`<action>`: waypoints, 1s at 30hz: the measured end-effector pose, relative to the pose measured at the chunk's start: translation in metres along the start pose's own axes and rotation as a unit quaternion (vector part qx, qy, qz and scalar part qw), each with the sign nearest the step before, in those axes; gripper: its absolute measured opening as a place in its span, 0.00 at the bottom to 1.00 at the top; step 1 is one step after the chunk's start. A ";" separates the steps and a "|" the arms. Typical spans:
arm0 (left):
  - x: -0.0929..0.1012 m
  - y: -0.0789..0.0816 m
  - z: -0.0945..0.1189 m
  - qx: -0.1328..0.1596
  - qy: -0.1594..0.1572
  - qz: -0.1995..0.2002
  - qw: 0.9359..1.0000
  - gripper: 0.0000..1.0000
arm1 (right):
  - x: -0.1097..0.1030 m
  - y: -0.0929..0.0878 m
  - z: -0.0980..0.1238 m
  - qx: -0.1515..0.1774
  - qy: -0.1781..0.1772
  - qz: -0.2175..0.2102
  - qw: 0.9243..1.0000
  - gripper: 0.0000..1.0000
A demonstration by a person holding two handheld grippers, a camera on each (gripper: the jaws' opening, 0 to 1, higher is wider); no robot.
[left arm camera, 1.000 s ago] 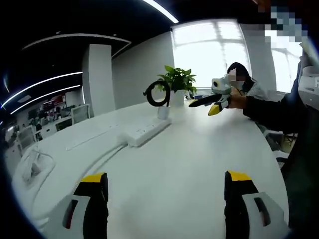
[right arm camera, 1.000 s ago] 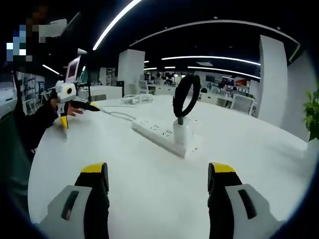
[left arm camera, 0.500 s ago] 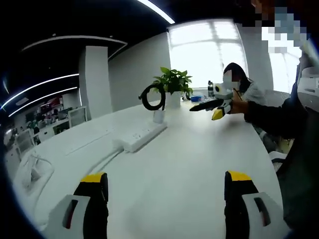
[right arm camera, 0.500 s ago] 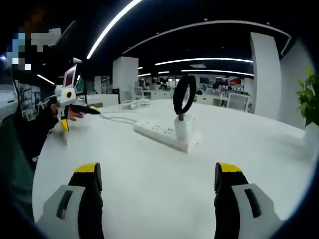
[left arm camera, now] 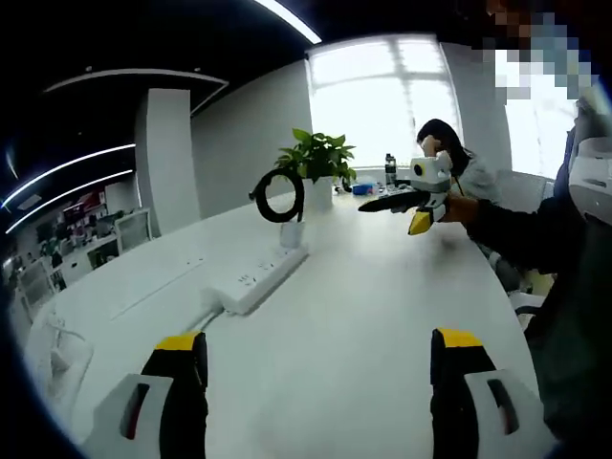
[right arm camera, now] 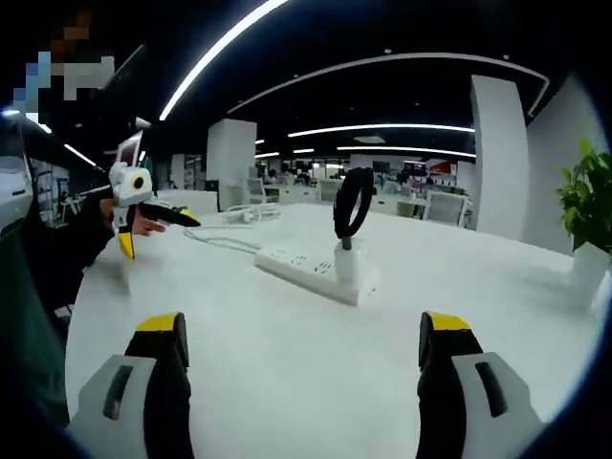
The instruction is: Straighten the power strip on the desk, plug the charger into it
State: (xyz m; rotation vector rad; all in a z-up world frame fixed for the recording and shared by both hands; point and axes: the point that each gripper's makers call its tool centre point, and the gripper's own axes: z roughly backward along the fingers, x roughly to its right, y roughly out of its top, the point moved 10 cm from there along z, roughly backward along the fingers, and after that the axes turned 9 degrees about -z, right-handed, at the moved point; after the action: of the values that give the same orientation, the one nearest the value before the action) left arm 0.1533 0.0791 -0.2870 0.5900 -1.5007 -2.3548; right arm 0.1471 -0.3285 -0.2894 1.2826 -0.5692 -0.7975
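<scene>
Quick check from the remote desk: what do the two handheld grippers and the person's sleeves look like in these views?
Each gripper has two black jaws capped with yellow tips, set on light grey housings with dark oval slots. That goes for the left gripper and the right gripper. Seen from the side, the right gripper carries a white box with a yellow-ringed lens. The sleeves are dark.

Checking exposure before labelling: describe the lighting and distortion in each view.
Left gripper view: the window blows out white behind the plant; fisheye bends the desk. Right gripper view: dark ceiling, bright curved light strips, power strip evenly lit.
</scene>
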 end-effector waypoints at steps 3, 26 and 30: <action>-0.006 0.004 -0.007 -0.001 -0.005 -0.002 1.000 0.99 | -0.002 -0.001 0.001 -0.008 -0.014 0.008 1.000 1.00; -0.024 0.017 -0.045 -0.034 -0.030 -0.028 0.999 0.99 | -0.009 -0.008 0.009 -0.015 -0.014 0.008 1.000 1.00; -0.027 0.019 -0.048 -0.041 -0.034 -0.034 0.998 0.99 | -0.012 -0.008 0.009 -0.018 -0.010 0.012 1.000 1.00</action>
State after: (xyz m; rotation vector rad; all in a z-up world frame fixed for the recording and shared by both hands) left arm 0.2004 0.0456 -0.2826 0.5554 -1.4246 -2.4981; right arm 0.1314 -0.3253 -0.2950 1.2331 -0.5827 -0.7977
